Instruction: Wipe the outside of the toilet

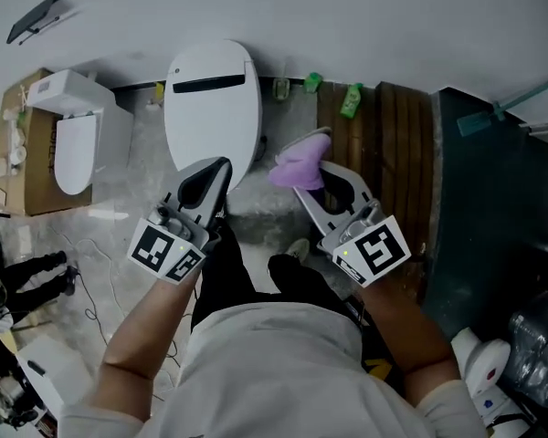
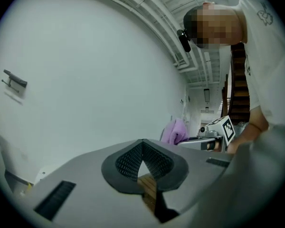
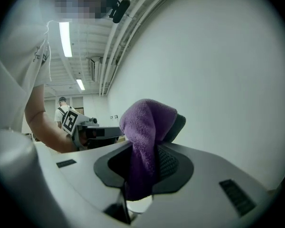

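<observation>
Fluffy purple cloth (image 3: 145, 127) — glossy white toilet (image 1: 212, 108) — slatted wood (image 1: 388, 144)

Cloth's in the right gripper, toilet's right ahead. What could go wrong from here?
The purple cloth is only pinched in a narrow fold by the right hand-held gripper; wiping pressure may pull it out. One jaw tip shows bare beside it and could scrape the toilet. Loose cables on the floor at left might snag a foot.

White glossy oval toilet (image 1: 212, 108), lid shut, is standing by the wall; purple fuzzy cloth (image 1: 300, 164) is sitting bunched in right gripper (image 1: 316, 174), just beside toilet.
</observation>
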